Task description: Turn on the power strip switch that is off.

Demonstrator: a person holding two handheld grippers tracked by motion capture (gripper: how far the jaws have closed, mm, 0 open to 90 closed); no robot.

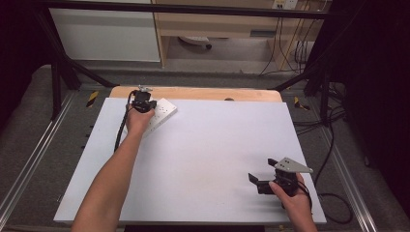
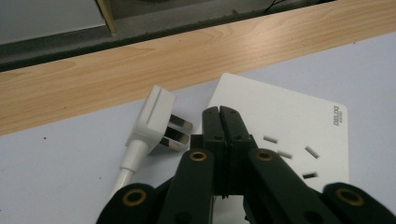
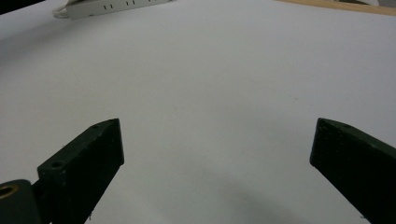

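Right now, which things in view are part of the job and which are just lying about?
In the job:
- power strip, white, at the far left of the table
- plug, lying just beside the strip
- left gripper, jaws closed, over the strip
- right gripper, jaws open, over bare table

Lying about:
- wooden board along the table's far edge
- floor cables at right

One white power strip (image 1: pixel 159 116) lies on the tabletop (image 1: pixel 203 159), with one white plug (image 2: pixel 156 123) beside it. Two grippers are present. The strip appears to carry several socket groups, count unclear.
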